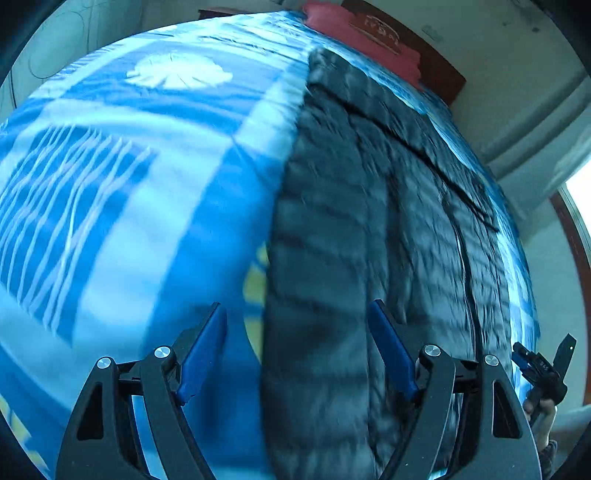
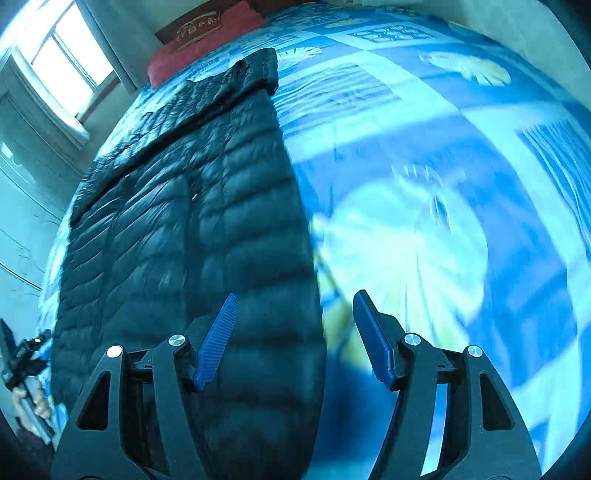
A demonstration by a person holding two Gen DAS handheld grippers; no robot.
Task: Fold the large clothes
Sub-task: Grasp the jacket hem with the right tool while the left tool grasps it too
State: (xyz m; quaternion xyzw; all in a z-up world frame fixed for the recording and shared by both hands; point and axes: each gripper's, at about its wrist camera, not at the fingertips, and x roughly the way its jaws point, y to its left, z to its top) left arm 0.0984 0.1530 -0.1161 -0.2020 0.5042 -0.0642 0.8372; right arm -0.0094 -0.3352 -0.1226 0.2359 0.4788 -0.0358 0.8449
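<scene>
A large dark quilted down jacket [image 1: 369,221] lies flat along the bed, folded lengthwise with a straight long edge. It also shows in the right wrist view [image 2: 192,221]. My left gripper [image 1: 297,314] is open and empty, hovering over the jacket's straight edge. My right gripper [image 2: 295,302] is open and empty above the same kind of edge, one finger over the jacket, one over the sheet. The right gripper also shows at the edge of the left wrist view [image 1: 543,365]; the left gripper shows in the right wrist view [image 2: 22,362].
The bed is covered by a blue and white patterned sheet [image 1: 129,184], also seen in the right wrist view [image 2: 424,184]. A red pillow [image 1: 369,33] lies at the headboard. A window [image 2: 62,62] and pale walls bound the room.
</scene>
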